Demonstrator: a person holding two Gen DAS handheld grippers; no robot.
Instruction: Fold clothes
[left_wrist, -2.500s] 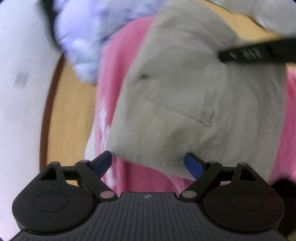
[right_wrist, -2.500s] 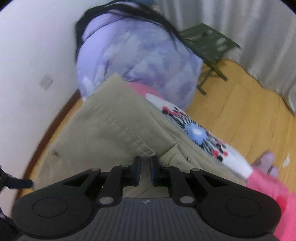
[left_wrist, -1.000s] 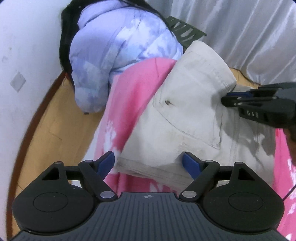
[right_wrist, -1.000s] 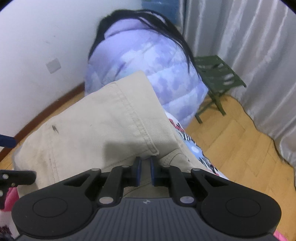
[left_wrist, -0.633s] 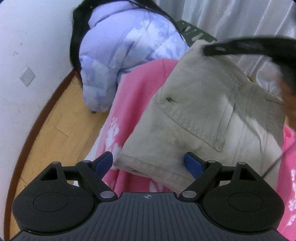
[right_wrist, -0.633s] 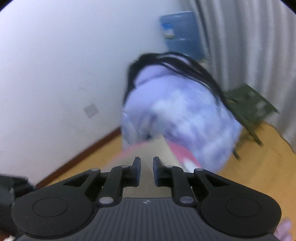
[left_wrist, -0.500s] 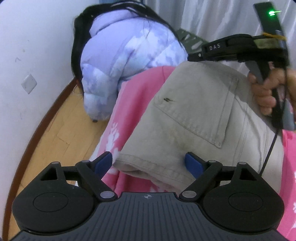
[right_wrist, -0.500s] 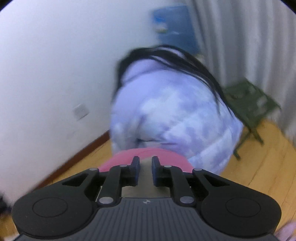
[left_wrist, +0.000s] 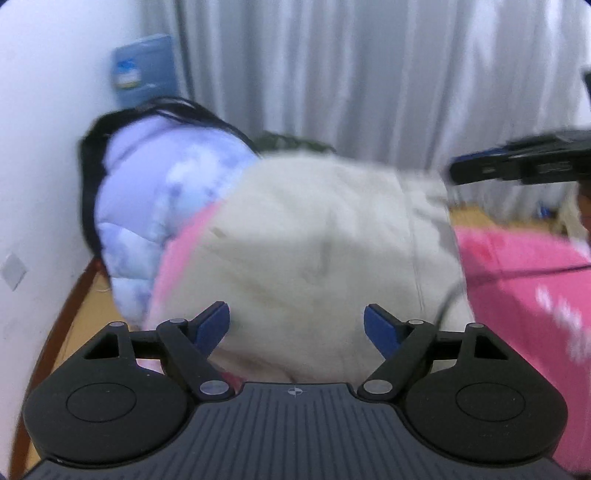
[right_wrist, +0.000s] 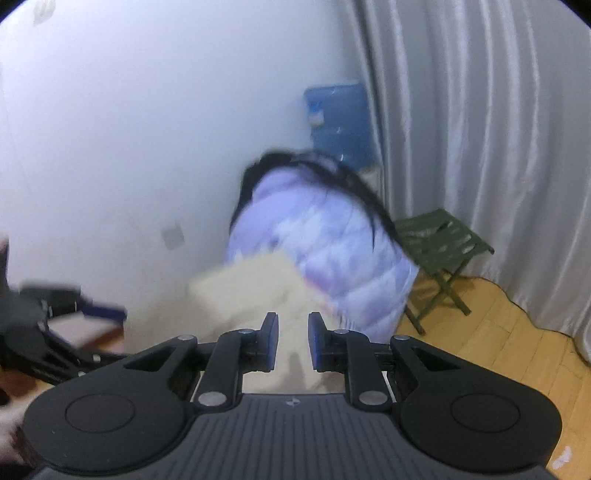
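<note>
Beige trousers (left_wrist: 325, 254) folded, blurred, lying on pink cloth (left_wrist: 524, 280).

I can read no words or numbers here. The blue box (right_wrist: 338, 122) against the wall carries a pale label, but it is too blurred to make out. My right tongs (left_wrist: 491, 168), seen from my left camera, bear a pale marking on the side, smeared past reading. My left tongs (left_wrist: 297, 326) show only a small crosshair mark on the ribbed body, no lettering.
</note>
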